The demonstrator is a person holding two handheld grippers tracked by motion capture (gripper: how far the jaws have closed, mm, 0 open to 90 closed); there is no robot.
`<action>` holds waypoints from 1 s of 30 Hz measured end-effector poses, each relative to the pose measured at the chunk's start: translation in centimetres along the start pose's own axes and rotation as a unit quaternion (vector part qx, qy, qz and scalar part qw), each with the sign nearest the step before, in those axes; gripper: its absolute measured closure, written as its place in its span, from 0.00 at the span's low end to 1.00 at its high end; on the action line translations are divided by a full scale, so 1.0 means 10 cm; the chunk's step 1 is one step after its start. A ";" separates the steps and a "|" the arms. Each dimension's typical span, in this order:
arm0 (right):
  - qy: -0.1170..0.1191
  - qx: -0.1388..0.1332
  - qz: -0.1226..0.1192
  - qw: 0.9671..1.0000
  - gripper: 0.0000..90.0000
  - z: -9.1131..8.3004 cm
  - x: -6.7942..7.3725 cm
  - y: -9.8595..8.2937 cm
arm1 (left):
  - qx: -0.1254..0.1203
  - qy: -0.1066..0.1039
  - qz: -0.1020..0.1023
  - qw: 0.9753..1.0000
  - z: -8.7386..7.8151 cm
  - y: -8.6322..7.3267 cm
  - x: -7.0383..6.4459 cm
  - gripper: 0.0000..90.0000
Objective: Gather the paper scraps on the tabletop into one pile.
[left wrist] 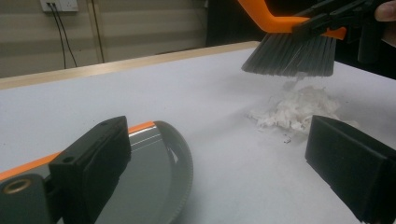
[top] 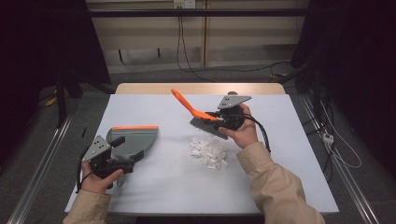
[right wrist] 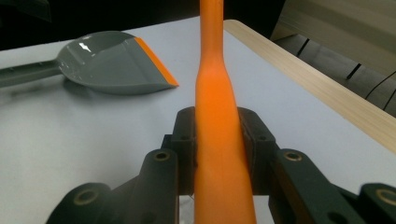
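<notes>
Two fingers [right wrist: 184, 135] of the right gripper [right wrist: 218, 140], shut tight on the orange handle of the brush [top: 196, 112]. Nothing loose there, by the look of it. Grey bristles [left wrist: 292, 56] pointing down, hanging just above the pile of white paper scraps [top: 208, 152] in the middle of the tabletop [top: 280, 163].

Long way of the brush: tilted, from the bristles by the hand up to the handle tip. Tip pointing up and off to the far left of the tabletop.

Over on the left gripper [left wrist: 217, 135], fingers wide open, holding nothing. Grey dustpan [top: 133, 138] lying flat under one finger, orange lip facing away from the person, well apart from the pile.

Could go wrong from here:
- Too hard a sweep, and scraps flying all over instead of sliding together.
- Dustpan not gripped, so probably pushed along by the brush and scraps.
- Long way to sweep, so likely some scraps left behind.
</notes>
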State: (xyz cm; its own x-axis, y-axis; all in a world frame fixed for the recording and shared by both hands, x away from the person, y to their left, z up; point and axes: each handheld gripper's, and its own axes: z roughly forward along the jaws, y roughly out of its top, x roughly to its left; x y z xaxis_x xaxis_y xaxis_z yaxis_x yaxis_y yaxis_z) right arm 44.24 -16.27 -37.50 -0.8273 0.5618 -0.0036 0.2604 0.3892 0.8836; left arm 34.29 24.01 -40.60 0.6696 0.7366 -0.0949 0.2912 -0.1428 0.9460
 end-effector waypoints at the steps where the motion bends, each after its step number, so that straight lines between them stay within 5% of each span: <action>1: 0.006 0.000 0.001 1.000 0.79 0.00 0.01 0.01 | 0.000 0.001 0.000 1.000 0.00 0.00 0.00 0.07; 21: 0.038 -0.050 0.013 0.998 0.79 -0.21 0.26 0.09 | 0.004 0.000 0.003 1.000 0.01 -0.02 -0.02 0.07; 25: 0.033 -0.034 0.023 0.999 0.79 -0.16 0.24 -0.02 | 0.004 -0.001 0.002 1.000 0.00 -0.02 -0.02 0.07; 30: -0.017 0.006 0.029 0.999 0.79 -0.15 0.15 -0.25 | 0.005 0.002 0.002 1.000 -0.01 -0.03 -0.01 0.07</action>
State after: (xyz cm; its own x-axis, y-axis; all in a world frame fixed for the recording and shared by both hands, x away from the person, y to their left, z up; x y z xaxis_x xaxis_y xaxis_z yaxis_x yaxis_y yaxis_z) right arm 41.58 -17.44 -39.03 -0.7931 0.6083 0.0304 0.3126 0.3637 0.8775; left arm 34.06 24.00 -40.89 0.6684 0.7383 -0.0904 0.2957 -0.1522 0.9431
